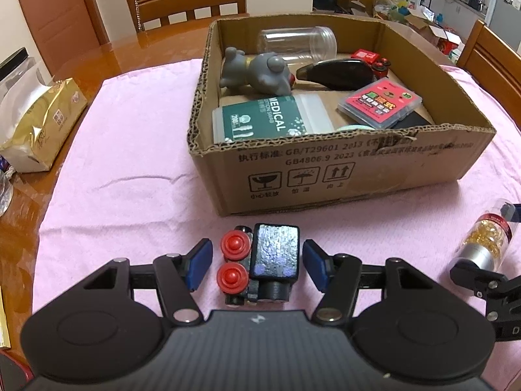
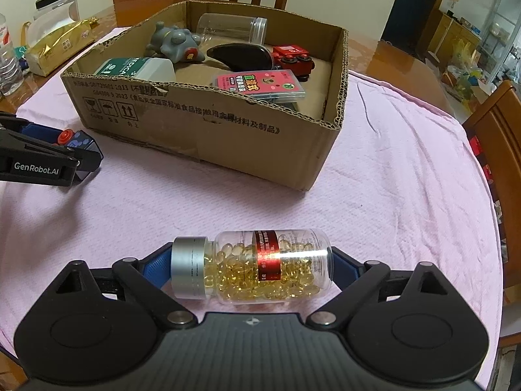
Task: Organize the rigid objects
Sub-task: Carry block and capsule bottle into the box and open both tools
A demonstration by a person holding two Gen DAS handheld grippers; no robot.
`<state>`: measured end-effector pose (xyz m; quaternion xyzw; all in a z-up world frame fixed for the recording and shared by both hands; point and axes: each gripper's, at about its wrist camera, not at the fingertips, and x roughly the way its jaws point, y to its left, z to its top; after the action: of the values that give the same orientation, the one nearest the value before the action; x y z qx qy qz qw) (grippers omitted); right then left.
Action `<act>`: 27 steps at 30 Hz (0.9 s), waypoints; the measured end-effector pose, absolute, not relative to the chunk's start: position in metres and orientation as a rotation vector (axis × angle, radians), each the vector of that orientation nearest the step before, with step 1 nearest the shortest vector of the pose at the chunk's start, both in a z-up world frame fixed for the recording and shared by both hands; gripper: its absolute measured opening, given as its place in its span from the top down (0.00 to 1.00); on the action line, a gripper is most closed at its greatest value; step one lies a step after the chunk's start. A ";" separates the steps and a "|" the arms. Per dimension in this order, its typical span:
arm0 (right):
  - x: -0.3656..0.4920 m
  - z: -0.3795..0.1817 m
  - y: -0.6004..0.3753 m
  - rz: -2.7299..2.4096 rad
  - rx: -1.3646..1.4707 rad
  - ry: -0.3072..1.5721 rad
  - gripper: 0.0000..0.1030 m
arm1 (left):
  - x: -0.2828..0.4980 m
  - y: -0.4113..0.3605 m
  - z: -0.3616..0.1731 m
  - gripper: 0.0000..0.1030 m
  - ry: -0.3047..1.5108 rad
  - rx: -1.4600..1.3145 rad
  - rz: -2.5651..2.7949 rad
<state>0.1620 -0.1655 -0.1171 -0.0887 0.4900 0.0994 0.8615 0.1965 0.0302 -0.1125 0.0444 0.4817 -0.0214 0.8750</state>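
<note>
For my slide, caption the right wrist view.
Right tongs straddle a capsule bottle lying on pink cloth before a cardboard box.

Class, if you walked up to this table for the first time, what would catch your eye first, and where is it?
The capsule bottle lies sideways on the pink cloth between the right gripper's open fingers. The toy train sits between the left gripper's fingers. Behind stands the cardboard box.

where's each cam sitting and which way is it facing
Left wrist: rides the left gripper, angled down at a black toy train with red wheels between its open blue pads.
Right wrist: rides the right gripper, angled down at a clear capsule bottle with silver cap.
Both share the open cardboard box on the pink cloth.
</note>
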 end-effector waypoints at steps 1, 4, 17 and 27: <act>0.162 -0.117 -0.166 0.212 -0.188 1.030 0.05 | 0.197 0.030 -0.113 0.44 1.010 0.090 -0.048; 0.163 -0.117 -0.166 0.222 -0.196 1.037 0.05 | 0.198 0.031 -0.114 0.47 1.020 0.085 -0.047; 0.164 -0.110 -0.174 0.300 -0.205 1.069 0.06 | 0.197 0.037 -0.102 0.53 1.048 0.124 -0.137; 0.169 -0.074 -0.188 0.386 -0.203 1.058 0.06 | 0.190 0.025 -0.043 0.53 1.020 0.213 -0.321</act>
<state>0.1687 -0.1883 -0.0741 -0.0962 0.5005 0.1826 0.8408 0.1905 0.0249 -0.0430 0.1013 0.4853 -0.1527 0.8550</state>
